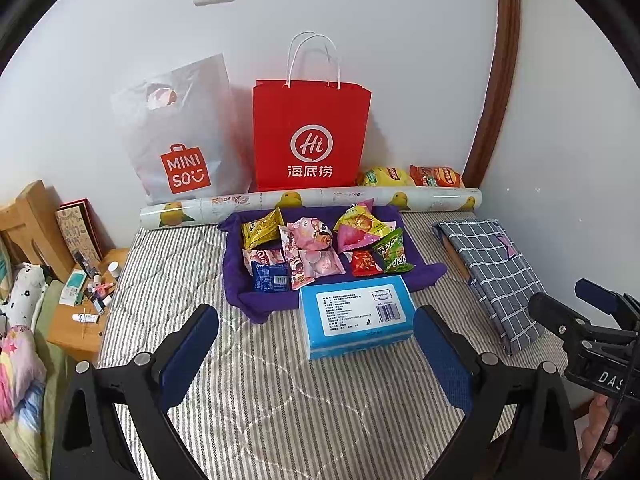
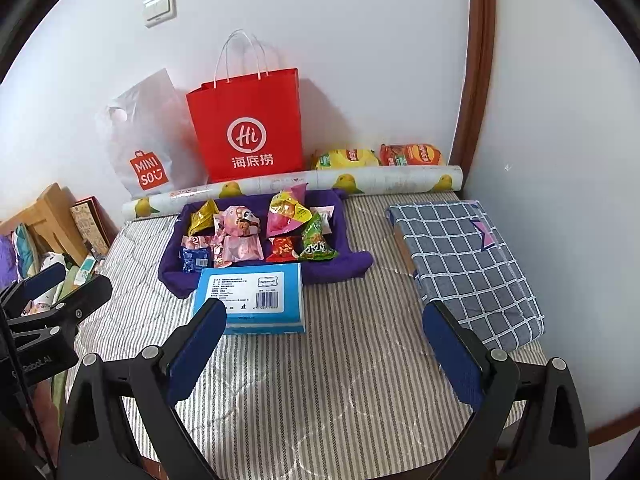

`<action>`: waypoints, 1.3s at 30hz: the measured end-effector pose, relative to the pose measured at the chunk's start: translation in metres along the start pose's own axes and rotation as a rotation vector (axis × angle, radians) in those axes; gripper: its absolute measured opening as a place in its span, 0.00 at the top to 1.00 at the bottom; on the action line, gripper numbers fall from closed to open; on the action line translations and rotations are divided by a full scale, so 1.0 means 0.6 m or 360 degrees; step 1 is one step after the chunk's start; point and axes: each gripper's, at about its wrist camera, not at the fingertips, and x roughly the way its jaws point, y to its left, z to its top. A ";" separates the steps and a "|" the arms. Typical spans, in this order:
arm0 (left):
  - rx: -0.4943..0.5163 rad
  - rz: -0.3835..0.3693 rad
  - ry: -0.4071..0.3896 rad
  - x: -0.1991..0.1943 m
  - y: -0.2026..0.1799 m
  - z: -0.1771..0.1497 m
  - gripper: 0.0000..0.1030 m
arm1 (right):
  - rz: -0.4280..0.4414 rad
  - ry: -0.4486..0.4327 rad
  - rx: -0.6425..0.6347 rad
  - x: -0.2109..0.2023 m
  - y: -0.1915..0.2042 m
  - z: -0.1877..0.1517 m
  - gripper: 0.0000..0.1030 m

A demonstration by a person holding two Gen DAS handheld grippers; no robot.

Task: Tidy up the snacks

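A striped mattress (image 1: 280, 400) filled a white-walled corner (image 2: 360, 60). The snacks (image 1: 320, 248) lay on a purple cloth (image 1: 240, 292) near the wall, a blue tissue pack (image 1: 356, 320) touching its near edge. Both grippers, left (image 1: 316, 352) and right (image 2: 324, 344), hung wide and empty above the mattress.

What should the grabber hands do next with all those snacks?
Probably reach the right gripper forward over the blue tissue pack toward the green snack packet on the purple cloth. Both grippers hang open and empty, and the packets lie in a jumble.
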 end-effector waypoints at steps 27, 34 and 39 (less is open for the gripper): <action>-0.0001 0.0003 -0.0011 -0.020 0.000 -0.007 0.04 | 0.0017 -0.0036 -0.0022 -0.025 0.005 -0.007 0.05; -0.0002 0.0001 -0.0011 -0.018 0.001 -0.007 0.04 | 0.0020 -0.0042 -0.0027 -0.029 0.009 -0.009 0.05; -0.0005 0.0004 -0.0011 -0.024 0.000 -0.008 0.04 | 0.0022 -0.0042 -0.0026 -0.031 0.011 -0.009 0.05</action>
